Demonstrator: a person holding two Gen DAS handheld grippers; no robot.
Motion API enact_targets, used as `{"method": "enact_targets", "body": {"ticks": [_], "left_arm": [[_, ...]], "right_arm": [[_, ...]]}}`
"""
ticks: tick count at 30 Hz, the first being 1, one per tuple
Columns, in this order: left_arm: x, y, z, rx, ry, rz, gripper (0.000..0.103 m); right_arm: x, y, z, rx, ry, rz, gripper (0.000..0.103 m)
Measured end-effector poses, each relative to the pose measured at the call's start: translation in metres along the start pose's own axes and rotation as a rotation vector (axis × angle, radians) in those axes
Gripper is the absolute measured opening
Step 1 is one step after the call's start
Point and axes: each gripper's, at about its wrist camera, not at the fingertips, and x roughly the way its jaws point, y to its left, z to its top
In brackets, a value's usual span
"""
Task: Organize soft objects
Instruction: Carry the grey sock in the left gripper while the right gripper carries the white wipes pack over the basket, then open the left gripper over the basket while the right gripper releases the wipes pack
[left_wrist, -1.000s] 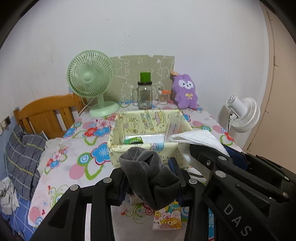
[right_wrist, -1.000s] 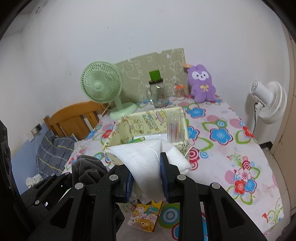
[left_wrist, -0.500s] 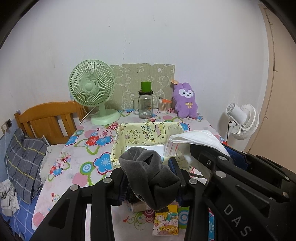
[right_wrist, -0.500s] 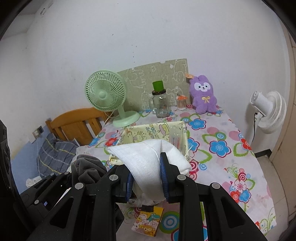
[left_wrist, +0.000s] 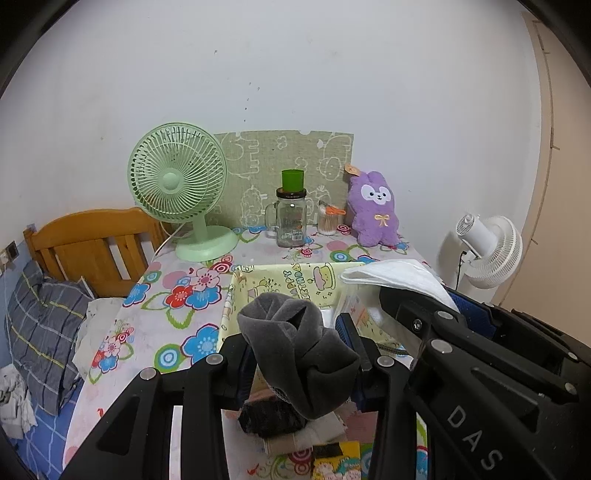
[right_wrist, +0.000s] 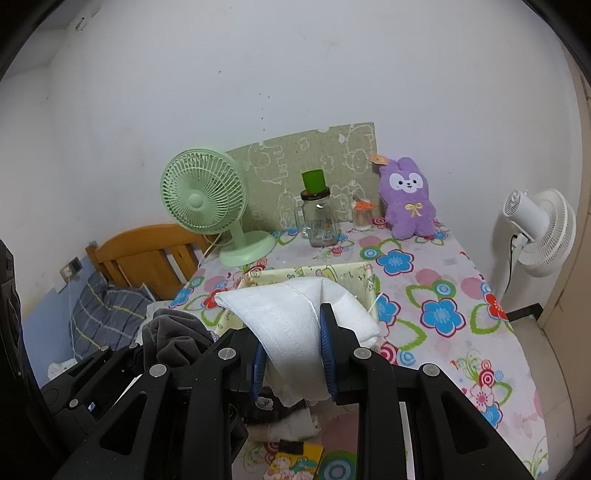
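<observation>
The left gripper (left_wrist: 300, 363) is clamped on a bunched dark grey fleece cloth (left_wrist: 295, 350), held up above the near edge of the floral-clothed counter (left_wrist: 173, 325). Just beside it, the right gripper (right_wrist: 291, 363) pinches a folded white textured cloth (right_wrist: 291, 317) between its blue pads (right_wrist: 327, 354) — the fold rises in a peak and juts out past the fingers. Both cloths hang in front of a pale yellow fabric storage box with cartoon prints (left_wrist: 280, 280), which sits open on the counter behind them. Below the grippers lies a small heap of soft items — a dark one (left_wrist: 269, 417) on top of pale ones. At the back of the counter stand a mint-green desk fan (left_wrist: 181, 188), a glass mug-jar topped with a green cup (left_wrist: 291, 218) and a purple plush rabbit (left_wrist: 375, 212), upright against the wall.
</observation>
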Motion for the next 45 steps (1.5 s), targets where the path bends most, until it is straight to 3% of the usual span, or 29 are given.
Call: {"method": "enact_targets", "body": {"ticks": [35, 45], "left_arm": [[0.089, 0.019, 0.036, 0.002, 0.045, 0.015, 0.041], [0.122, 0.027, 0.036, -0.016, 0.096, -0.008, 0.042]], "right_arm": [[0.1, -0.008, 0.036, -0.018, 0.047, 0.028, 0.029], [0.132, -0.011, 0.038, -0.03, 0.077, 0.056, 0.029]]}}
